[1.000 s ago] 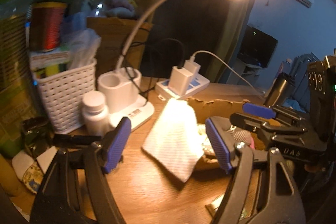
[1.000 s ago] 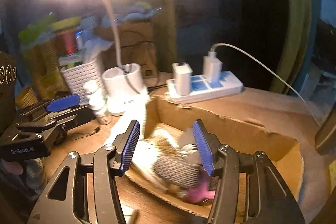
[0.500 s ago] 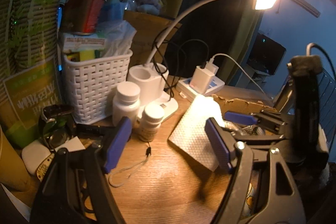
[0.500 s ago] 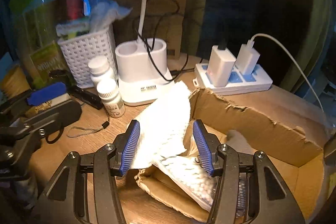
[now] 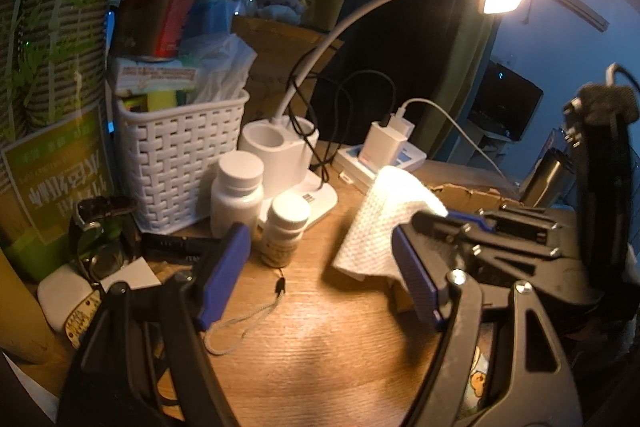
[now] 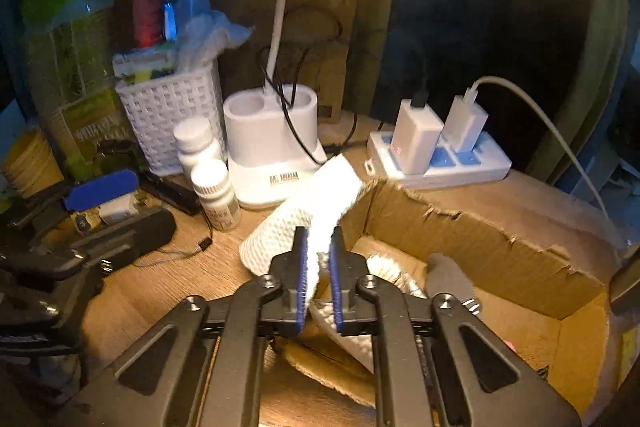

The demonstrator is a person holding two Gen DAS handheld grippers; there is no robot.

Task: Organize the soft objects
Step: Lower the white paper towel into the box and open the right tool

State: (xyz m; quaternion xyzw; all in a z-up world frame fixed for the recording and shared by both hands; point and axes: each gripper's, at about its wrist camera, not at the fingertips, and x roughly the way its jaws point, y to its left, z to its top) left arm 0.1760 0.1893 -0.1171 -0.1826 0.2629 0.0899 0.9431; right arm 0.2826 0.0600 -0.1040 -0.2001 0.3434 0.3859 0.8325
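Right gripper (image 6: pixel 319 277) pinched on the white waffle cloth (image 6: pixel 316 201) — cloth draped over the torn rim of the cardboard box (image 6: pixel 480 235), left gripper (image 5: pixel 316 273) spread wide, holding nothing — above the wooden desk (image 5: pixel 320 339) near two pill bottles (image 5: pixel 237 189).

Waffle-textured white cloth (image 6: pixel 316 199), torn matt cardboard box (image 6: pixel 480 239), wood-grain table (image 5: pixel 304 359)

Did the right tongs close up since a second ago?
Yes. The right tongs were wide open over the cardboard box; now they pinch the white cloth draped over the box's left wall.
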